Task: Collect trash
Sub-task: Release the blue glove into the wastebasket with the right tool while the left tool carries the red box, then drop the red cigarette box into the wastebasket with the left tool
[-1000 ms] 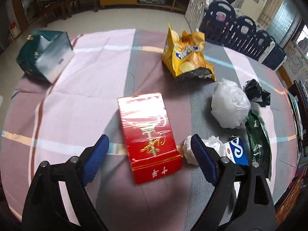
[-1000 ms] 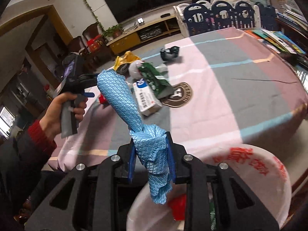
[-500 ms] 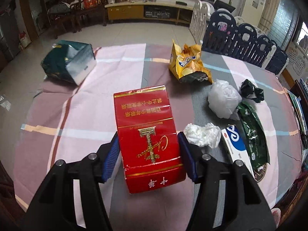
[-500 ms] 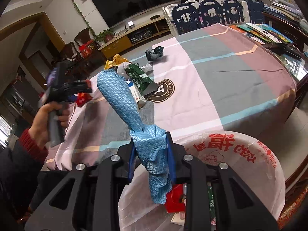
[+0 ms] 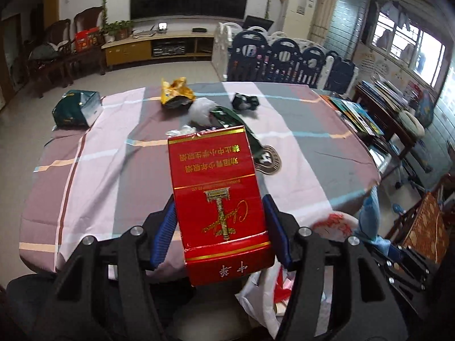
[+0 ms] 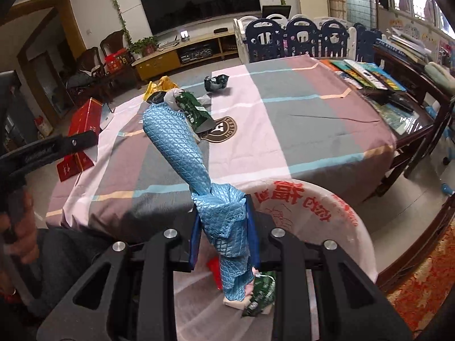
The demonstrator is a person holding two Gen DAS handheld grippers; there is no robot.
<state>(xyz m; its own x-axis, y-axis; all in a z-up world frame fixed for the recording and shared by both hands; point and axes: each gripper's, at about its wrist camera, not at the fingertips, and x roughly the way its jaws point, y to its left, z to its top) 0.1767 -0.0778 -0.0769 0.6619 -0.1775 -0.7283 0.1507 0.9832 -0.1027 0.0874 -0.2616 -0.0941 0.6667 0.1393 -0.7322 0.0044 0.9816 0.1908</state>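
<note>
While the right gripper (image 6: 224,228) pinches a blue cloth (image 6: 182,153), the bag (image 6: 321,216) gapes.
Left gripper (image 5: 220,234) clamps the red box (image 5: 219,190), lifted for dropping in.

L tool (image 5: 220,237) clamped on red box (image 5: 219,199) | R tool (image 6: 224,237) pinching blue cloth (image 6: 182,153)
</note>
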